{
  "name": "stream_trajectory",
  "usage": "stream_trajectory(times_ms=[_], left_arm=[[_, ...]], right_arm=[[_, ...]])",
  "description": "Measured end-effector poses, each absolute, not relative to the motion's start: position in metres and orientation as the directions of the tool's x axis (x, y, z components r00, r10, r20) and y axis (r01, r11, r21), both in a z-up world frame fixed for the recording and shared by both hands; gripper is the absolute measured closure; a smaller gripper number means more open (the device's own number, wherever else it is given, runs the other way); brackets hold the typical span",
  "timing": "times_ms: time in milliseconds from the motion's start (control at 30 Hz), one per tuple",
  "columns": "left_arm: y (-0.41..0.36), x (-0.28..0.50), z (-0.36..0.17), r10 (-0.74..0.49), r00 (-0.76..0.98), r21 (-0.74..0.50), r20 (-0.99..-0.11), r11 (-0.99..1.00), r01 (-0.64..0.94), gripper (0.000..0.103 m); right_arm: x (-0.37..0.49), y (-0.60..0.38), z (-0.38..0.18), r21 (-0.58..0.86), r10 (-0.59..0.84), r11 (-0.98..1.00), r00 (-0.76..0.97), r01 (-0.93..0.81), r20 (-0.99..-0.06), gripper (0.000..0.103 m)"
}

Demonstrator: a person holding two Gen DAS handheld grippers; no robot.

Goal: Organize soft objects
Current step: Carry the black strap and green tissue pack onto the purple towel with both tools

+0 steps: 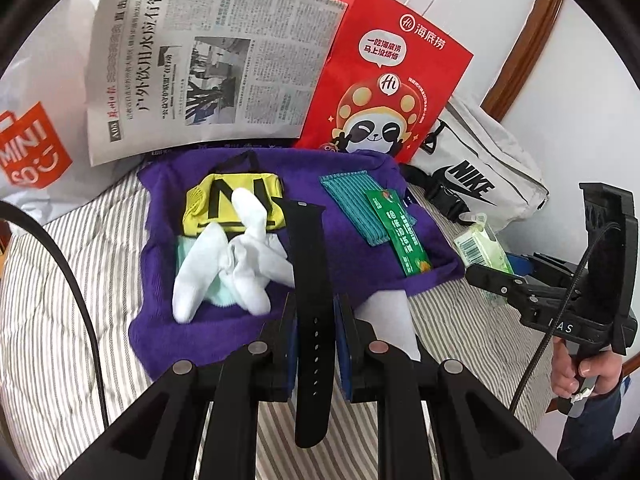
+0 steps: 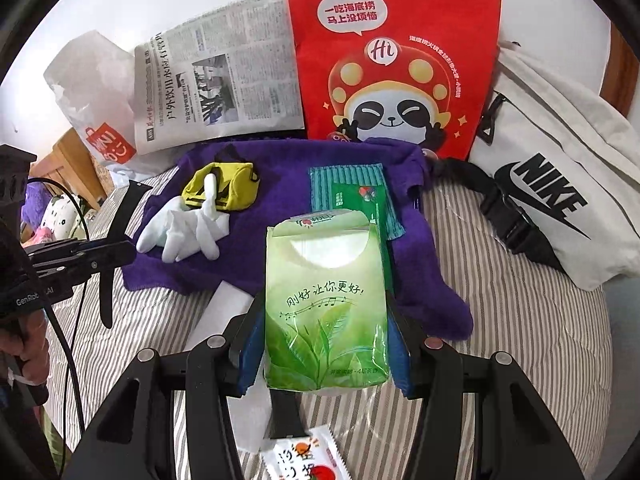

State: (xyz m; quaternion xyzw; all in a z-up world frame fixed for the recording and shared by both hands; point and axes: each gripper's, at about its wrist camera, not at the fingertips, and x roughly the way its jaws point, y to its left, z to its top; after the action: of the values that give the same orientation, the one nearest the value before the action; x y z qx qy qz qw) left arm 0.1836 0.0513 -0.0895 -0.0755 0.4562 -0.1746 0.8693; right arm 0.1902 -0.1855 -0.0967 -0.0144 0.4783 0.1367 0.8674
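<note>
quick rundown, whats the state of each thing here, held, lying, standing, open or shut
left gripper: shut on black rubber watch strap
right gripper: shut on green tissue pack
purple knitted cloth: spread flat on striped bed
white gloves: lying loose on the cloth
yellow pouch: lying on the cloth
red paper bag: standing upright
newspaper: propped against the wall

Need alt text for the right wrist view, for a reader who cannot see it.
The right tool grips a green tissue pack above a striped bedcover. Beyond it, a purple cloth holds white gloves, a yellow pouch and a teal cloth. At left, the left tool holds a black watch strap.
</note>
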Motion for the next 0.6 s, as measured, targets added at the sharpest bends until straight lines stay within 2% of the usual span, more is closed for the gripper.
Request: stream_trajectory(times_ms=[600], left_arm=[[0.037, 0.255, -0.099, -0.381, 0.499, -0.282, -0.778, 0.922, 0.264, 0.087]], right_arm=[[0.255, -0.156, -0.139, 0.142, 0.27, 0.943, 0.438, -0.301, -0.857, 0.051]])
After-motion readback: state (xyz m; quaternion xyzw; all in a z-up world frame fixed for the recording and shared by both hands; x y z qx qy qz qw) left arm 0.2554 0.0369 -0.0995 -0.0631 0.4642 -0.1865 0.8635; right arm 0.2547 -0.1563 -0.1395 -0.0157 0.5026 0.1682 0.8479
